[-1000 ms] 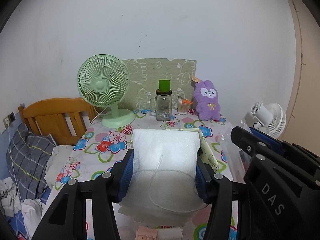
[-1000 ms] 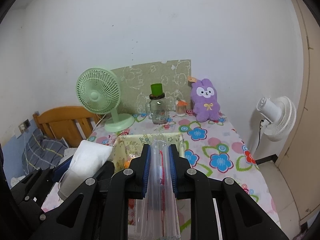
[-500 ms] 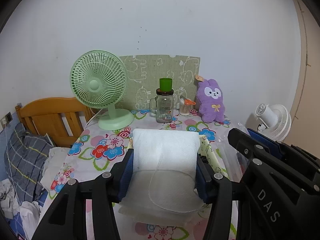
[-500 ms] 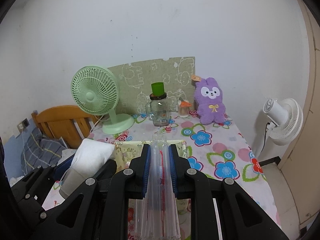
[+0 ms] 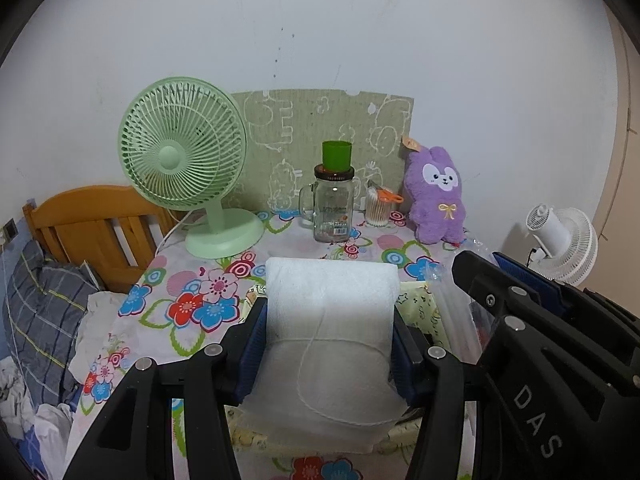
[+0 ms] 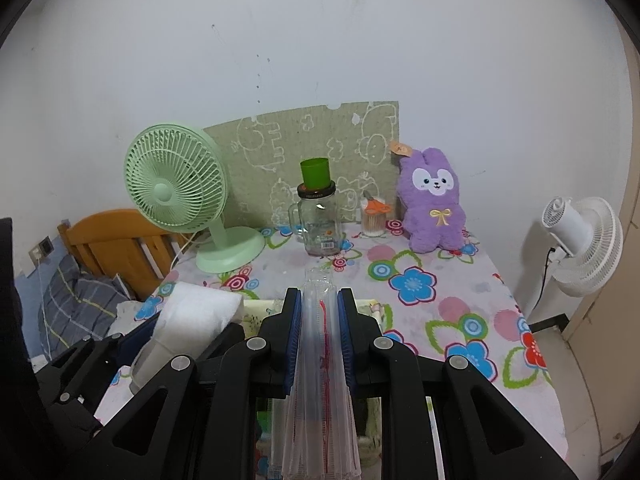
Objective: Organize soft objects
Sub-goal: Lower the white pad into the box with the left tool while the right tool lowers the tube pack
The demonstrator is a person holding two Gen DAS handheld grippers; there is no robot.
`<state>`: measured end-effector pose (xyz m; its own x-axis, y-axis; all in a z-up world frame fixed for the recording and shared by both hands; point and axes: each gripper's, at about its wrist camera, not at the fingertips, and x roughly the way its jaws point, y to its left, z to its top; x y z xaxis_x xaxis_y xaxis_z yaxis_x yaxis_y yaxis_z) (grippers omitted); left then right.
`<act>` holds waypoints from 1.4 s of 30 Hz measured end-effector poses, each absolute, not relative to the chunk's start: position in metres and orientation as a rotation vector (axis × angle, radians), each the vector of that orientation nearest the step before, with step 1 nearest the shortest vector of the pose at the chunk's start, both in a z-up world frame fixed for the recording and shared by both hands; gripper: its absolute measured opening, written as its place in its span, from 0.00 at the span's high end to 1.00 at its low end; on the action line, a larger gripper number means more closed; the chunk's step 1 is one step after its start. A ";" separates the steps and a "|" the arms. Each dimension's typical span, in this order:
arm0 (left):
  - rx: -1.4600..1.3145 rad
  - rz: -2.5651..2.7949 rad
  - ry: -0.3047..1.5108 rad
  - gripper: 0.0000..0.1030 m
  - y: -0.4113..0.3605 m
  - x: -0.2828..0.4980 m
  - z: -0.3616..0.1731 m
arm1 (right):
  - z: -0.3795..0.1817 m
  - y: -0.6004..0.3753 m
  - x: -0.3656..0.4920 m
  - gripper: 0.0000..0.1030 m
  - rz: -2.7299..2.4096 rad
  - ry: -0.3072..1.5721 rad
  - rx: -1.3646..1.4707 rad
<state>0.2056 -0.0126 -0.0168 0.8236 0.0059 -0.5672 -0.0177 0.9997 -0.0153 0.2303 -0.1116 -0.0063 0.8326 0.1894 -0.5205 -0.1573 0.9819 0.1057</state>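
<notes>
Left wrist view shows the left gripper pinching a folded white foam sheet between its blue pads — the sheet bulges up past the fingertips and hangs above a pale yellow fabric box on the near part of the table. Just to its right, the right gripper is pressed together on a clear plastic bag with a red line running through it, and the bag stands upright between the fingers. Both grippers sit side by side at the near edge, with the box's rim visible between them in the right wrist view. Far across the flowered tablecloth stand a green fan, a glass jar topped with a green cup, and a purple plush rabbit — all well apart from the grippers.
</notes>
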 end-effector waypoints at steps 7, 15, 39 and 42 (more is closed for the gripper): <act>-0.029 0.028 0.658 0.45 -0.008 0.233 -0.038 | -0.025 -0.110 0.258 0.79 0.172 0.605 0.066; -0.042 0.039 0.718 0.40 -0.001 0.252 -0.060 | -0.050 -0.104 0.284 0.79 0.187 0.672 0.078; -0.066 0.024 0.786 0.13 0.005 0.255 -0.081 | -0.080 -0.090 0.300 0.69 0.235 0.754 0.070; -0.069 0.019 0.783 0.13 0.006 0.252 -0.079 | -0.078 -0.089 0.297 0.47 0.236 0.744 0.067</act>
<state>0.2522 0.0059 -0.0795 0.7086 -0.0086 -0.7056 -0.0427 0.9976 -0.0550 0.2966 -0.0895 -0.0784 0.7103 0.2365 -0.6630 -0.1894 0.9713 0.1436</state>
